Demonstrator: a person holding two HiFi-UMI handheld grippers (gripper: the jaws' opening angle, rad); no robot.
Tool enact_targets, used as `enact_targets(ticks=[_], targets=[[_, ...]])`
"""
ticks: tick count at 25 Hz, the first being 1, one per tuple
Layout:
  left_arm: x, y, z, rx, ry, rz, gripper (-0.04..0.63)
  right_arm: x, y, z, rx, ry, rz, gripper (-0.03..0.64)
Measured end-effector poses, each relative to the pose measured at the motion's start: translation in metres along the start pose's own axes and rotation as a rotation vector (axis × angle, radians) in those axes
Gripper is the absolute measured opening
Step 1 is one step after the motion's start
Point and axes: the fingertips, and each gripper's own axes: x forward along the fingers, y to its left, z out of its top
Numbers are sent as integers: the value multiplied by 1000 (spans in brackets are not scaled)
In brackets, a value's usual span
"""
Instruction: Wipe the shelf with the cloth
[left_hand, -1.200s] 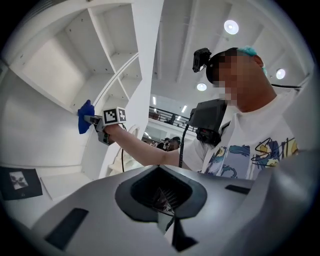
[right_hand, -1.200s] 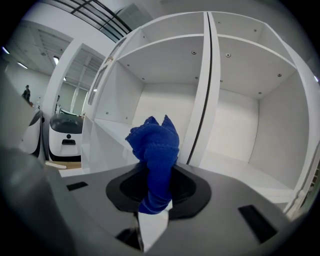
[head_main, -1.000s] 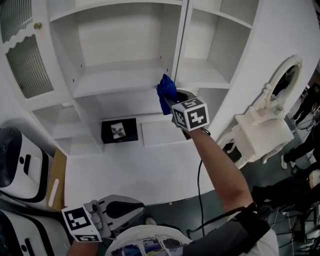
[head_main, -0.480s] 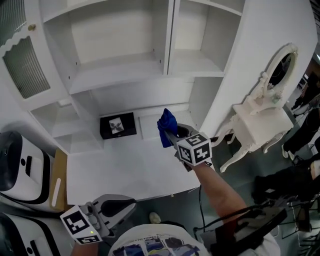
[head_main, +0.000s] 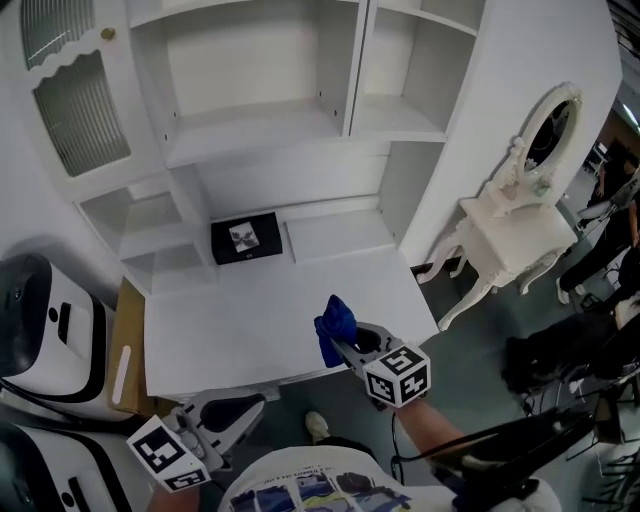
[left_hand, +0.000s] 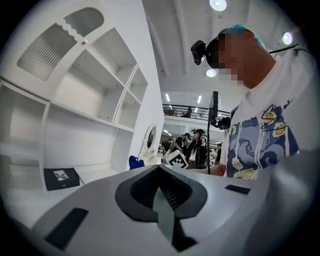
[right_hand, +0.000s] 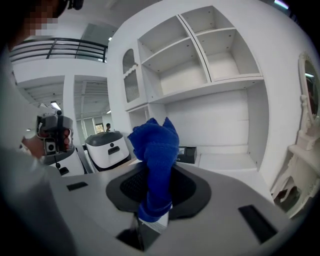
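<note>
- Head view: black box (head_main: 246, 239) sits in the shelf's (head_main: 250, 135) low niche, centre frame.
- Cloth (head_main: 335, 325) stands upright, clamped in right claw (head_main: 346, 351).
- Left claw (left_hand: 161, 197) together.

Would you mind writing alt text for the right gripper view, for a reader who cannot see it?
The right gripper is shut on a bunched blue cloth that stands up from between its jaws. Behind it rises a white shelf unit with open compartments above a white desktop, where a small black box lies.
</note>
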Motion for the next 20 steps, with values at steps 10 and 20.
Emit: enact_targets(ticks=[10,20], targets=[[-64,-29,-35,-5,15,39,14,-37,107,-32,-81,-3,44,107],[-97,-56,-61,-38,23,31,13,-62,171,-58,-131,2,57,107]])
